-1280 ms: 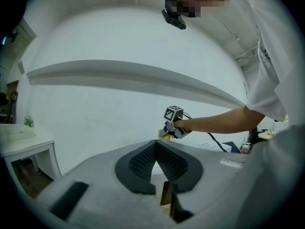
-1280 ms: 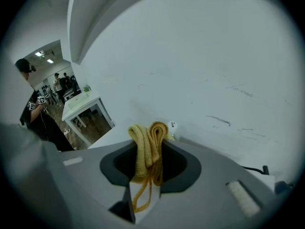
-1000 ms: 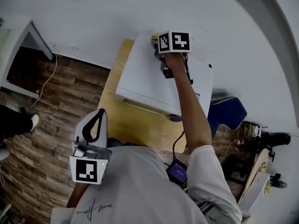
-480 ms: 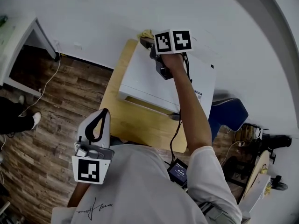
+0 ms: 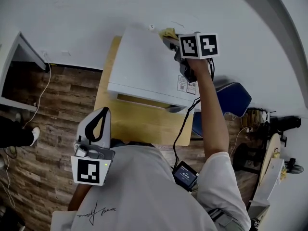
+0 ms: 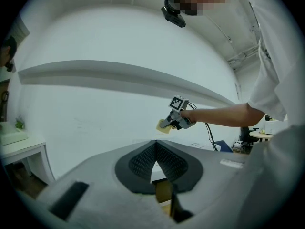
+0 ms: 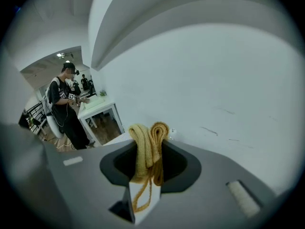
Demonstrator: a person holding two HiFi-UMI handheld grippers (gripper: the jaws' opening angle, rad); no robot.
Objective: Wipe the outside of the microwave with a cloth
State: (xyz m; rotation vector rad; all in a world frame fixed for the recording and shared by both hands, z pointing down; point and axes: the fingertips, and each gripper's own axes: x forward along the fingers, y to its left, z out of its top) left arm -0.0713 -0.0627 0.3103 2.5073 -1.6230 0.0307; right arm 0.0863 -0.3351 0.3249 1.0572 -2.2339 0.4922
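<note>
Count: two grippers, one cloth, one microwave, one table, one chair.

1. The left gripper (image 6: 155,149) is at the lower left of the head view, close to the person's white shirt (image 5: 139,191). Its ribbed dark pads are pressed together with nothing between them.
2. A wooden table (image 5: 139,126) with a pale, smooth top sits at frame centre over a dark plank floor (image 5: 38,129).
3. One microwave (image 5: 144,71) stands on the table. It is a white, flat-topped box. Its inside is not visible from any view. Two small printed stickers (image 5: 185,84) are on its right-hand edge.
4. One blue chair (image 5: 233,100) is to the right of the microwave, partly behind the outstretched forearm. A black cable (image 5: 185,124) hangs from that arm down to a small device (image 5: 185,174) at the waist.
5. The right gripper (image 7: 148,149) is at the upper centre of the head view, over the far right corner of the microwave's top and close to the white wall (image 5: 96,13). Its jaws are clamped on the cloth (image 5: 168,32).
6. The cloth is yellow, knitted in texture and folded into two thick loops (one paler, one more orange). Contact between cloth and microwave cannot be confirmed.
7. In the upper left of the right gripper view, another person (image 7: 64,109) stands at a white table (image 7: 97,104).
</note>
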